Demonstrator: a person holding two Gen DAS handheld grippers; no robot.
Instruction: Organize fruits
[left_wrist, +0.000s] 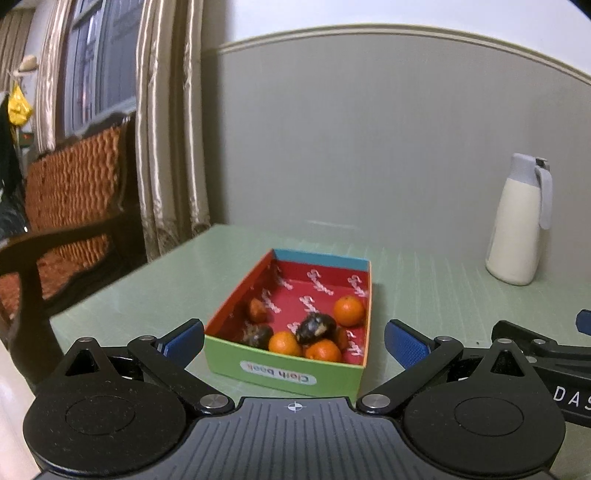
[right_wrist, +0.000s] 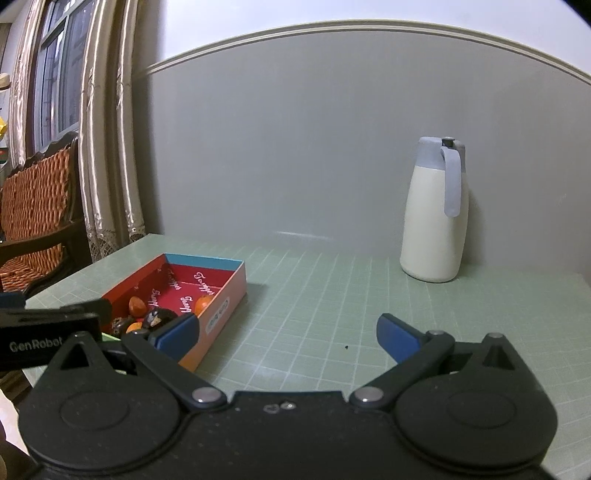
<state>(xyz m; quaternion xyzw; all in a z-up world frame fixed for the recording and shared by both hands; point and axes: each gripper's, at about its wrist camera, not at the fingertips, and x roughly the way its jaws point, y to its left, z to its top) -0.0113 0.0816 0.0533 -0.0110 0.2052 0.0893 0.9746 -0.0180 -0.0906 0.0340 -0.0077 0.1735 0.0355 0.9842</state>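
Holding nothing, both the left hand-held gripper and right hand-held gripper gape wide near the fruit box on the desk.

The right gripper fills the near edge, its blue-padded fingers spread wide with nothing between them, above a green gridded mat. To the left lies an open box with a red printed lining, a blue far wall and an orange right side bearing a small label. In it, at the near end, are an orange fruit by the right wall, a brownish one by the left wall and a dark one between them, partly hidden by the left finger. The left gripper, black and marked GenRobot, reaches in at the left edge. A cream jug with a grey lid stands far right against the wall. A chair and curtains are far left.
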